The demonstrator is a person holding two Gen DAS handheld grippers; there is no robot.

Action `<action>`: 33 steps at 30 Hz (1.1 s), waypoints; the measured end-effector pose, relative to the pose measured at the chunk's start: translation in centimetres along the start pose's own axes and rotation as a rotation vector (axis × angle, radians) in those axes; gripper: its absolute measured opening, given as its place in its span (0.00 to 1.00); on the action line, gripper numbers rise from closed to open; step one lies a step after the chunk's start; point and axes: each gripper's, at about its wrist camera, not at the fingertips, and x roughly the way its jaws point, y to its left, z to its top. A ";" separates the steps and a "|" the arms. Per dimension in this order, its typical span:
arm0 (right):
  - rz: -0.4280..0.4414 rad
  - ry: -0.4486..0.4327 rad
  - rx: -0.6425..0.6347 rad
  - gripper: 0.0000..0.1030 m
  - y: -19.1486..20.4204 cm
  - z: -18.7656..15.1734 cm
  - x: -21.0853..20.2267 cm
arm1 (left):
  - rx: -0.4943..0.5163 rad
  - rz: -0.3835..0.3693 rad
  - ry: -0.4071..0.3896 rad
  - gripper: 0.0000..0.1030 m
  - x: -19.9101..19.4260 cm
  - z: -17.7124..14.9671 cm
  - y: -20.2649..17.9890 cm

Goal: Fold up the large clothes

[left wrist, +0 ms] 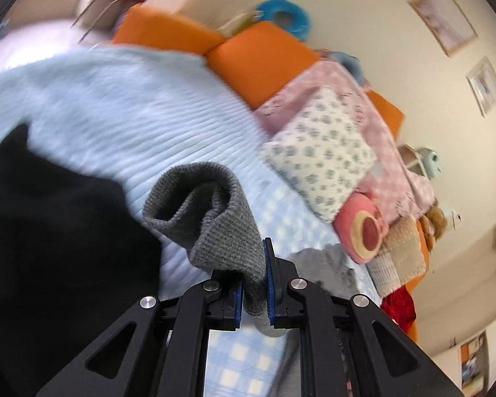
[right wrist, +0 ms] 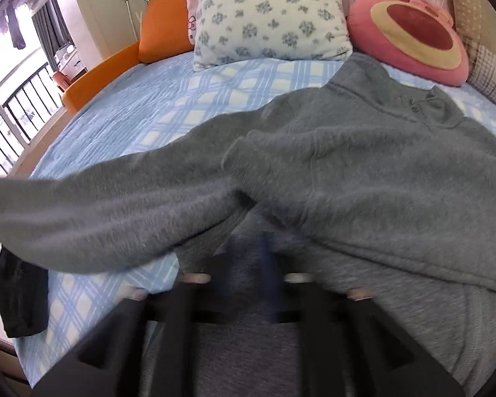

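The left tongs [left wrist: 253,292] are clamped on the ribbed cuff of the grey knit sweater [right wrist: 363,172]. The right tongs [right wrist: 248,264] are too blurred to tell. The sweater lies spread on the blue checked bed [right wrist: 168,109]. Better to carry the sleeve flat across the chest, avoiding twist.

Motion blur smears the right tongs [right wrist: 251,264], their grip on the grey sweater [right wrist: 363,172] unreadable.
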 end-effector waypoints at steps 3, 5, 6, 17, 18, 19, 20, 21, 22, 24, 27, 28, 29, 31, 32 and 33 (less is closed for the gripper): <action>-0.022 -0.072 -0.013 0.89 0.3 0.0 -1.1 | 0.076 0.002 -0.001 0.15 -0.1 1.9 -4.9; -0.045 -0.083 -0.036 0.89 0.5 0.2 -1.2 | 0.149 0.021 -0.006 0.15 0.1 2.7 -8.7; -0.050 -0.086 -0.055 0.88 0.7 0.2 -1.1 | 0.175 0.017 -0.004 0.15 0.2 3.0 -10.5; -0.083 -0.180 0.006 0.32 -0.8 -1.2 -1.6 | 0.406 -0.017 -0.052 0.15 2.1 3.0 -29.9; -0.078 -0.231 -0.013 0.32 -0.5 -1.6 -2.5 | 0.419 -0.022 -0.058 0.15 2.3 2.8 -31.6; -0.076 -0.256 -0.043 0.32 0.1 -1.8 -3.0 | 0.436 -0.024 -0.068 0.15 2.8 2.4 -34.0; -0.078 -0.253 -0.073 0.32 0.7 -1.8 -2.9 | 0.452 -0.025 -0.070 0.15 3.3 2.0 -35.8; -0.084 -0.211 -0.130 0.32 1.7 -1.7 -2.2 | 0.468 -0.031 -0.067 0.15 3.8 1.5 -37.6; -0.093 -0.160 -0.168 0.32 2.4 -1.6 -1.2 | 0.486 -0.043 -0.062 0.15 4.5 0.6 -40.0; -0.127 -0.022 -0.228 0.32 3.4 -1.5 1.4 | 0.530 -0.071 -0.054 0.15 5.9 -1.9 -44.0; -0.173 0.033 -0.270 0.33 4.1 -1.4 2.6 | 0.614 -0.104 -0.035 0.15 8.1 -6.3 -48.3; -0.193 0.035 -0.292 0.33 4.5 -1.6 2.8 | 0.647 -0.122 -0.020 0.15 9.3 -8.5 -49.7; -0.220 0.035 -0.319 0.34 5.0 -1.7 2.9 | 0.674 -0.141 0.002 0.15 10.5 -10.6 -50.8; -0.255 0.037 -0.353 0.34 5.7 -2.0 3.2 | 0.720 -0.174 0.050 0.15 12.5 -14.3 -52.0; -0.266 0.038 -0.364 0.34 5.8 -2.1 3.3 | 0.744 -0.182 0.073 0.15 13.6 -16.1 -52.5; -0.275 0.039 -0.371 0.34 6.0 -2.2 3.4 | 0.776 -0.187 0.095 0.15 15.1 -18.5 -53.3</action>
